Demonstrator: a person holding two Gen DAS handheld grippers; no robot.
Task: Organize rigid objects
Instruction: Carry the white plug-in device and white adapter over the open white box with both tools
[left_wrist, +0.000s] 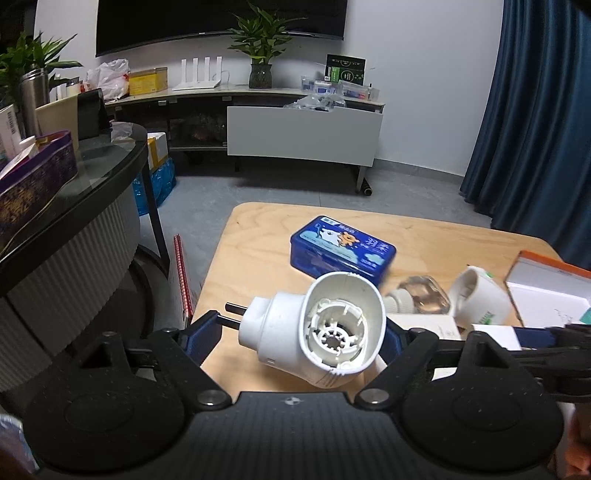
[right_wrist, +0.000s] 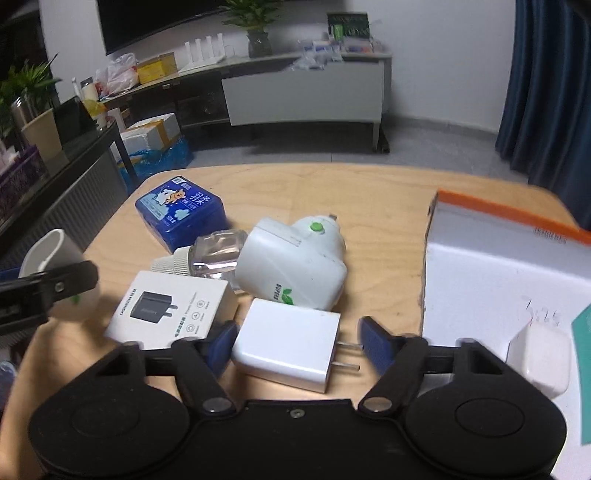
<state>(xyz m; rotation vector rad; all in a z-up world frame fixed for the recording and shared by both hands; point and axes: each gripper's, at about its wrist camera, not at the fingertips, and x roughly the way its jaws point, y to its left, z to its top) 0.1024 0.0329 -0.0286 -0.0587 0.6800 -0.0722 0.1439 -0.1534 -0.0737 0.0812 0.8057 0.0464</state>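
Observation:
My left gripper (left_wrist: 299, 332) is shut on a white plug-in heater (left_wrist: 317, 328), held above the wooden table (left_wrist: 251, 240) with its prongs pointing left. It also shows at the left edge of the right wrist view (right_wrist: 55, 258). My right gripper (right_wrist: 295, 339) is open, its blue pads either side of a white charger (right_wrist: 288, 343) lying on the table. A second white plug-in heater (right_wrist: 291, 266) with a green button, a clear refill bottle (right_wrist: 218, 254), a white charger box (right_wrist: 173, 306) and a blue tin (right_wrist: 181, 206) lie beyond.
An open white and orange box (right_wrist: 509, 280) stands at the right, holding a white adapter (right_wrist: 539, 358). A dark glass side table (left_wrist: 74, 192) is left of the table. A TV cabinet (left_wrist: 303, 129) stands at the far wall, blue curtains (left_wrist: 535, 110) right.

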